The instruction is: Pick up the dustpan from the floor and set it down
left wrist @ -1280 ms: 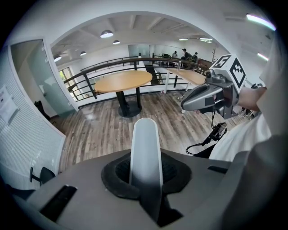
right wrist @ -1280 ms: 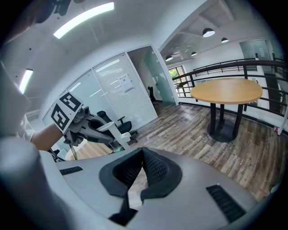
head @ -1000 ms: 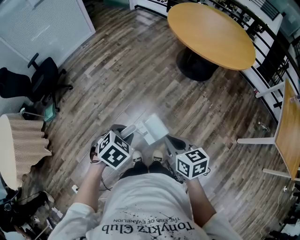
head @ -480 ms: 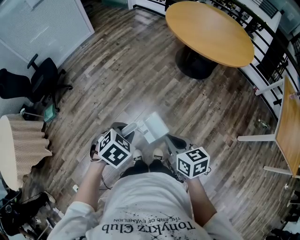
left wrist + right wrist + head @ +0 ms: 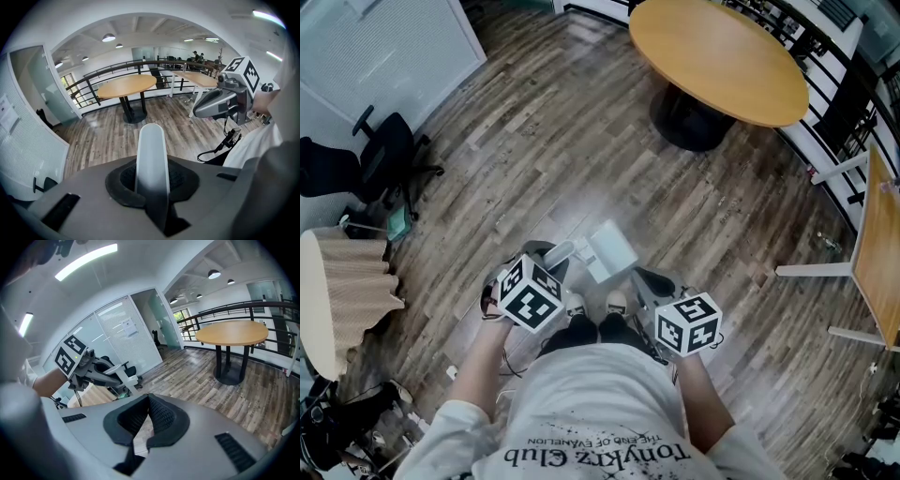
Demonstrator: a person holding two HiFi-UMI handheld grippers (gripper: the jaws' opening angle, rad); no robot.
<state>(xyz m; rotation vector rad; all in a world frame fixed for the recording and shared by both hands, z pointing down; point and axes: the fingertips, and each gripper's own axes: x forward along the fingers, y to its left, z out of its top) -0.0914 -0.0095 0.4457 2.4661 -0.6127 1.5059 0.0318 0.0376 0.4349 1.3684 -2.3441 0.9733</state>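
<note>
Little has moved: left gripper [image 5: 553, 265] grasps the dustpan [image 5: 611, 251] by its handle, seemingly lifted; right gripper [image 5: 146, 413] closed, empty. Next, lower it onto the floor [image 5: 534, 141].

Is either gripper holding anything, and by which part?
The left gripper clamps the pale grey plastic dustpan by its long handle; the right gripper holds nothing.

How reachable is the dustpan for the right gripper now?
Probably yes: the dustpan, held by the left gripper, is close beside the right gripper with nothing between them, though that gripper's jaws look shut.
</note>
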